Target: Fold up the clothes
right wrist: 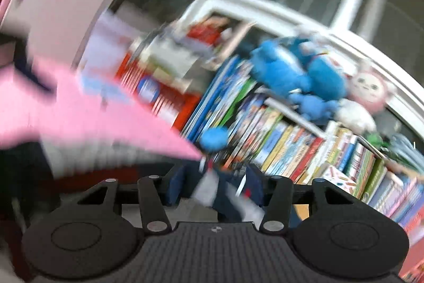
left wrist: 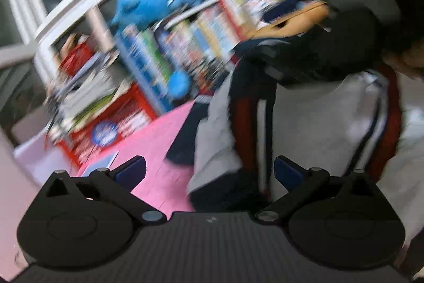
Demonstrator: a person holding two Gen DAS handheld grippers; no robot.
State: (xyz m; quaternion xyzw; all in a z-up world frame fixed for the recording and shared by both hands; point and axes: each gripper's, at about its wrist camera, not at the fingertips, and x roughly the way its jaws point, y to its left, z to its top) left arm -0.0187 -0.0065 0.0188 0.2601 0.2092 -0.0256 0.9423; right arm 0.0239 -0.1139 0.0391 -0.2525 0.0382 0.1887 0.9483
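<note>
We see the garment [left wrist: 304, 118] hanging upright just ahead and right of our left tool [left wrist: 209, 171], whose jaws are spread and empty. Our right tool [right wrist: 216, 190] pinches its navy edge, above the pink mat [left wrist: 159, 137].

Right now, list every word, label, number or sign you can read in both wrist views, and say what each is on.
No text can be read in either view; motion blur smears everything.
Book spines on the shelf: printed, too blurred to read.
Round blue label on the red box: unreadable.
Small pale mark on the right gripper's body: a logo, no legible letters.
Same mark on the left gripper's body.
</note>
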